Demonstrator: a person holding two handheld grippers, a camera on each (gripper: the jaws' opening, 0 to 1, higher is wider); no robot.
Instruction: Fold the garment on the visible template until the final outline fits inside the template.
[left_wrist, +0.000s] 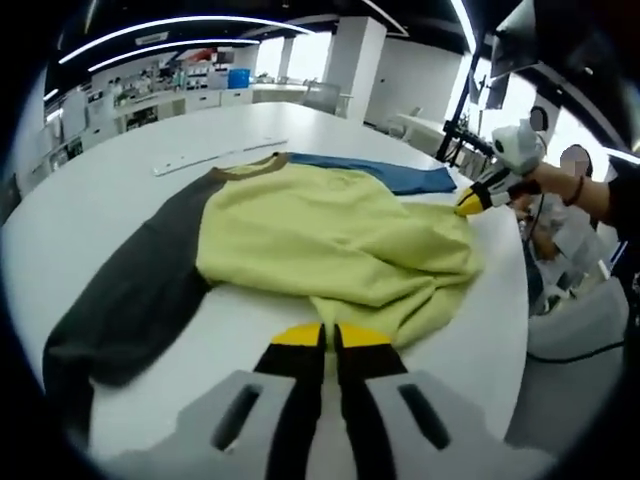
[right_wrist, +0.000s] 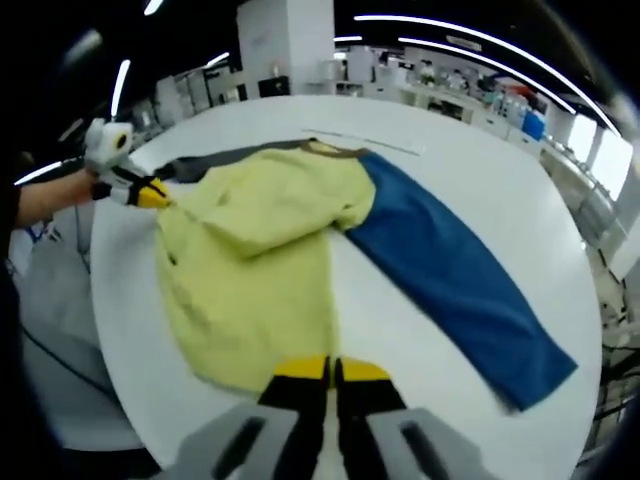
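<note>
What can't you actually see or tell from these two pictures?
- Template: none made out in either view; the yellow garment may cover it.
- Left gripper and right gripper: cloth between the closed tips can't be confirmed.
- Grey sleeve: its cuff fades into the left gripper view's edge.
- Thin strip on the white table: too small to identify.

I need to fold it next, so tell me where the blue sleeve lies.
In the right gripper view the blue sleeve stretches flat on the white table, running right and downward from the yellow body.
</note>
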